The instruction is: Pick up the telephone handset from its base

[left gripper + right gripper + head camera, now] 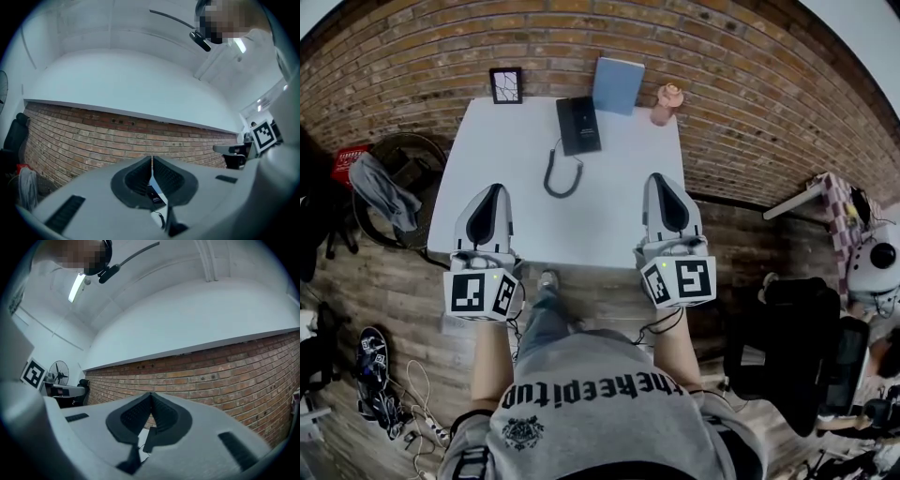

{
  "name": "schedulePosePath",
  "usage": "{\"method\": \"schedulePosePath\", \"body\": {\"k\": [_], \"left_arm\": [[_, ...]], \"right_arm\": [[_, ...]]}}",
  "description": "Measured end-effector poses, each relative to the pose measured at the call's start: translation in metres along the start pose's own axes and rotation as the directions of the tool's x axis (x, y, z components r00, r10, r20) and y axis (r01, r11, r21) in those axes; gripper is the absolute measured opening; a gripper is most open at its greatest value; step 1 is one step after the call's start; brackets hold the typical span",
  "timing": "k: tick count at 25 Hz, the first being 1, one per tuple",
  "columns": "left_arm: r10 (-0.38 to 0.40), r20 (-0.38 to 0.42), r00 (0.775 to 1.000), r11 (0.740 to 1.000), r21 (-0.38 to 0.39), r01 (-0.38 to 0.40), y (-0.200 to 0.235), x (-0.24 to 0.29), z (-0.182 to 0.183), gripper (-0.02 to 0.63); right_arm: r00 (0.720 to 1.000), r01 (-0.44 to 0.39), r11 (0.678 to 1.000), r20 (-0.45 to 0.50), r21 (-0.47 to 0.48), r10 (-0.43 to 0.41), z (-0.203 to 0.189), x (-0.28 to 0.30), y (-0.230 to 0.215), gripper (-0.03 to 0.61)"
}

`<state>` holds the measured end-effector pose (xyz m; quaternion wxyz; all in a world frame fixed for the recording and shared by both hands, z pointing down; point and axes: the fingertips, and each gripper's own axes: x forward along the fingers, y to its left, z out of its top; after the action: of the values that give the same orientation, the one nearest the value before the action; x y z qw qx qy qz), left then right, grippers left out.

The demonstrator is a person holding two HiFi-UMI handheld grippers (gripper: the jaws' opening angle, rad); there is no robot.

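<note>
Head view has us at the approach: left gripper (494,190) and right gripper (660,178) hover clenched, empty, over the white table's (609,225) near edge, the telephone handset (574,126) sits on its base at the far edge, so we judge the next move needs a forward reach and one claw opened.

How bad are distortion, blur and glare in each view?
Head view: heavy fisheye, wall bows, but table evenly lit and sharp. Left gripper view: dark vignette corners, left claw soft up close. Right gripper view: same vignette, lamp blown out.
</note>
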<state>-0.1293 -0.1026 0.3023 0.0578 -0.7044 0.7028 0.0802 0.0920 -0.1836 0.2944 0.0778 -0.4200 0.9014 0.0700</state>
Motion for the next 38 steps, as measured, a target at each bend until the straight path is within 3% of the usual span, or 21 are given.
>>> {"method": "schedulePosePath", "body": {"k": [15, 28, 34, 38], "left_arm": [[-0.039, -0.019, 0.999, 0.999, -0.011, 0.039, 0.076, 0.106, -0.021, 0.012], [-0.111, -0.042, 0.993, 0.993, -0.046, 0.110, 0.119, 0.168, -0.054, 0.013], [-0.186, -0.095, 0.978, 0.980, -0.085, 0.178, 0.118, 0.194, -0.079, 0.014], [-0.274, -0.163, 0.948, 0.956, -0.150, 0.251, 0.111, 0.210, -0.108, 0.013]], "right_arm": [[1.000, 0.019, 1.000, -0.013, -0.004, -0.019, -0.025, 0.125, 0.000, 0.003], [0.994, 0.082, 0.996, -0.064, -0.027, -0.084, -0.051, 0.183, -0.005, 0.003], [0.989, 0.107, 0.994, -0.097, -0.031, -0.109, -0.064, 0.196, -0.006, 0.003], [0.984, 0.124, 0.992, -0.121, -0.038, -0.128, -0.073, 0.203, -0.008, 0.003]]}}
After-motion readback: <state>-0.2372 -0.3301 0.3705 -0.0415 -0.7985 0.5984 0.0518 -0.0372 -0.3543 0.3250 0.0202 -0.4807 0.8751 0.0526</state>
